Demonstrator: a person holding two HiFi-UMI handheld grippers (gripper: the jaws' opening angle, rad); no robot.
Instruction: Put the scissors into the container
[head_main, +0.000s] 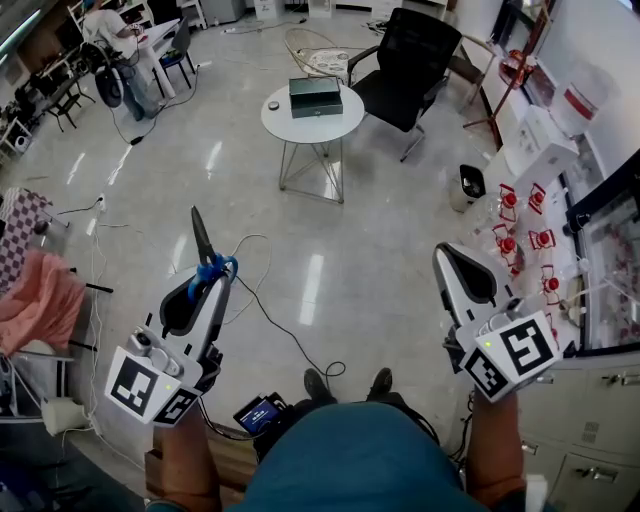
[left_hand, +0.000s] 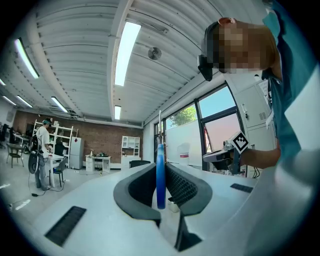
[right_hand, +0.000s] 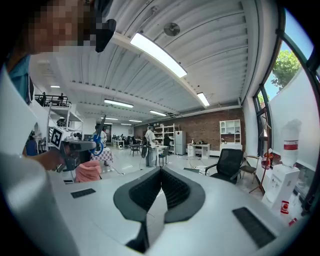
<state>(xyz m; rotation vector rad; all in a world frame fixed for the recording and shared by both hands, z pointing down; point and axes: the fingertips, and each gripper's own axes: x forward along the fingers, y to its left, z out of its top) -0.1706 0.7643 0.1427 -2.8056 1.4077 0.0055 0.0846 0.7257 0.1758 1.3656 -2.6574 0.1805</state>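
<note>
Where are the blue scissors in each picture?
Head view: the scissors are at lower left, sticking up from the left tool.
Left gripper view: they are in the centre, with the blue handle pinched between the jaws.
Right gripper view: they are at far left, small, held up by the left tool.
Shared landmark: the standing person in a white shirt.

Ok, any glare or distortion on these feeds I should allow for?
Head view: sharp, with light streaks glaring off the glossy floor. Left gripper view: strong fisheye with dark corners, ceiling light blown out, scissors close but readable. Right gripper view: same fisheye, window bright at right.
</note>
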